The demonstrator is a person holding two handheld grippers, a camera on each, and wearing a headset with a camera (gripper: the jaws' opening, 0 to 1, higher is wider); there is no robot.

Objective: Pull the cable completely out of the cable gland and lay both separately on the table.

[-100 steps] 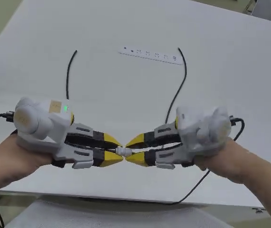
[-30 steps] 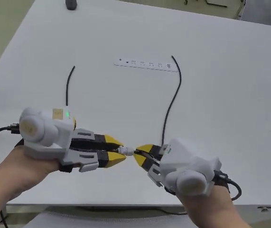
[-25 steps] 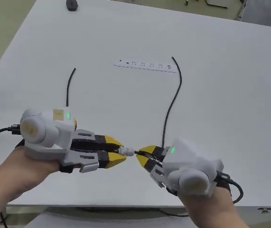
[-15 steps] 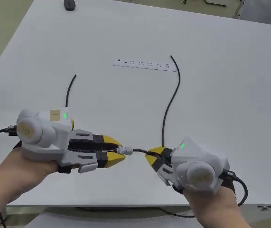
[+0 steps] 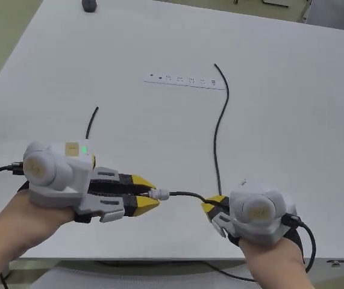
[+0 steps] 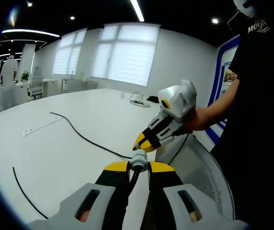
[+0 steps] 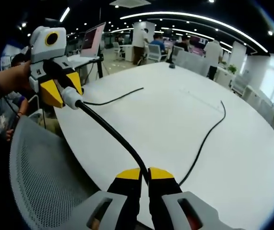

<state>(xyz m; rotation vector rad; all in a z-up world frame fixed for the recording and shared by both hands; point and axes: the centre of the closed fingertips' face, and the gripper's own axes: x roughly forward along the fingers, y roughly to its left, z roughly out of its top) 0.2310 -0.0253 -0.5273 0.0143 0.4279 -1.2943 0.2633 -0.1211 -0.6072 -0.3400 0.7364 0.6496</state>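
My left gripper (image 5: 152, 194) is shut on the small white cable gland (image 5: 160, 194), held above the table's near edge. A black cable (image 5: 187, 195) comes out of the gland and runs to my right gripper (image 5: 211, 206), which is shut on it a short way to the right. Past those jaws the cable (image 5: 218, 126) trails across the table toward the power strip. In the right gripper view the cable (image 7: 109, 130) still enters the gland (image 7: 71, 97) held by the left gripper (image 7: 59, 90). In the left gripper view the gland (image 6: 138, 158) sits between my jaws, the right gripper (image 6: 148, 141) just beyond.
A white power strip (image 5: 187, 80) lies mid-table. A second short black cable (image 5: 91, 121) lies to the left. A small dark object (image 5: 88, 5) sits at the far edge. A mesh chair (image 7: 41, 182) stands below the table's near edge.
My right gripper has slid right, away from the left gripper, with the cable in it. The stretch of cable between gland and right jaws has grown longer. The left gripper has stayed put.
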